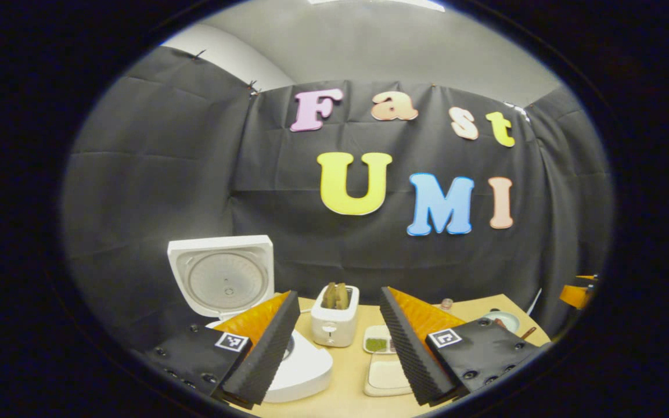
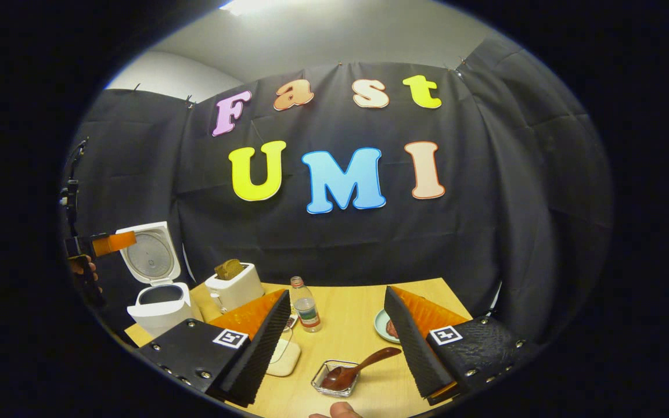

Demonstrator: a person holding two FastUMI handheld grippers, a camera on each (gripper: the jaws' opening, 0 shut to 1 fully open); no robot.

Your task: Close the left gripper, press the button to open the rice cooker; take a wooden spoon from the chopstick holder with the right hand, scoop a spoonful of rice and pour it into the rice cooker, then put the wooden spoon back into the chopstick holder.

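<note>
Standing open at the desk's left edge, the white rice cooker (image 2: 157, 299) marks step one done. A brown wooden spoon (image 2: 358, 366) rests in a small clear dish near the front edge; both the left gripper (image 1: 337, 342) and right gripper (image 2: 334, 342) have jaws spread, holding nothing. Whether rice was poured cannot be told.

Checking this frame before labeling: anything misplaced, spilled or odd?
One thing: the wooden spoon lies with its bowl in a small clear dish on the table, handle angled up over the rim, rather than standing in a holder. The rice cooker has its lid up. No spills visible.
</note>
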